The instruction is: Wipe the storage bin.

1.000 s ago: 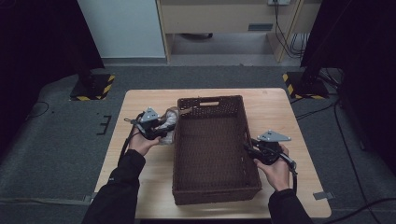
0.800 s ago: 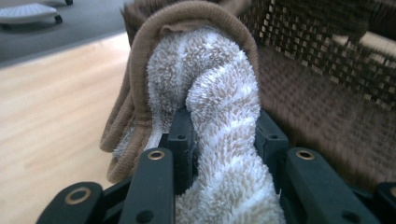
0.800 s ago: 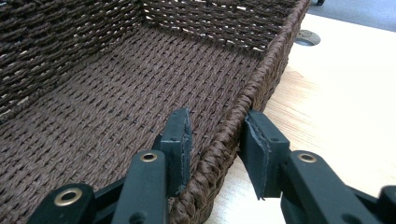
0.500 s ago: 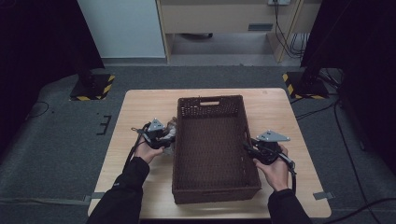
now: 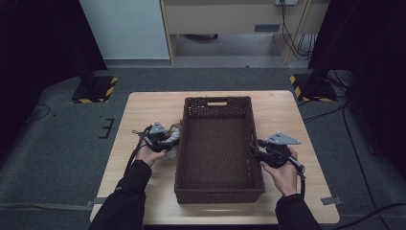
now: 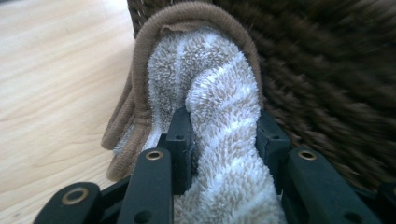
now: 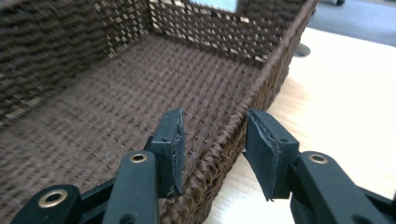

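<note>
Pinching a towel point(image 6: 219, 135) in the left gripper point(image 6: 224, 140), both pads sunk into a thick fold of pale striped terry with a tan bound hem looping over the top; towel bunched on the table point(image 5: 143, 110) just beside the left wall of the basket point(image 5: 218, 191), touching the weave. Straddling the basket's right rim with the right gripper point(image 7: 212, 149), one jaw inside, one outside, jaws just been opening, gap visible on both sides of the wall, so no grip there now. Judging the towel soft, light, limp: bound to sag and trail from any single hold, no risk of breakage, pile rough enough not to slip between pads. Best taken at a doubled fold or along the hem, where cloth is thickest; a deep bite as now looks sound. Judging the basket stiff, woven, light, empty inside; rim firm enough for a steadying pinch, weave liable to snag loose terry loops if the towel drags over the edge. Lifting well clear of the rim advisable before lowering in.
</note>
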`<state>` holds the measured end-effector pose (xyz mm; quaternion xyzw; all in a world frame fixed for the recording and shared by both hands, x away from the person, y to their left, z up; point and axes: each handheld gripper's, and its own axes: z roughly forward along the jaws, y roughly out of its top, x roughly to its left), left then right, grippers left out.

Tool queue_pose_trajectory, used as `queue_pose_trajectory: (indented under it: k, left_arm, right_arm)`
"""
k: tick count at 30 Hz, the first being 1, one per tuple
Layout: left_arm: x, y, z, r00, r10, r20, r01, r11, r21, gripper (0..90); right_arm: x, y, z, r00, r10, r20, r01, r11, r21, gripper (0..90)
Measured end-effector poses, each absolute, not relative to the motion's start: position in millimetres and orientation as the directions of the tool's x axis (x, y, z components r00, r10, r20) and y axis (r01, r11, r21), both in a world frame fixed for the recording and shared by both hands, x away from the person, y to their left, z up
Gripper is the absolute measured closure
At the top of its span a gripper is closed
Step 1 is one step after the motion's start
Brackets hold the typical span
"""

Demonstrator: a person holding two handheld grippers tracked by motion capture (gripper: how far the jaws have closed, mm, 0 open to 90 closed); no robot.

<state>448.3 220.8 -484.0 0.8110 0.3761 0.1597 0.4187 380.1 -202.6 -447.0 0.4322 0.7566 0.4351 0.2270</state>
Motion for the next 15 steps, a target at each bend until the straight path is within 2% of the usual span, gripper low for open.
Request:
queue_pose_trajectory:
  k: [5,8,15]
  left_arm:
    - [434,233,-457,0.670,0.739,-0.076,0.421,-0.294,0.858,63.5]
    - [425,234,-446,0.691,0.721,-0.052,0.395,-0.316,0.863,63.4]
    - [418,216,-456,0.714,0.699,-0.022,0.380,-0.361,0.852,63.5]
  right_arm:
    - [373,-210,-445,-0.546,0.837,0.035,0.456,0.263,0.850,57.4]
    - [373,-208,-446,-0.555,0.831,0.043,0.464,0.266,0.845,58.4]
    - [374,-203,-450,-0.544,0.839,0.034,0.469,0.270,0.841,57.8]
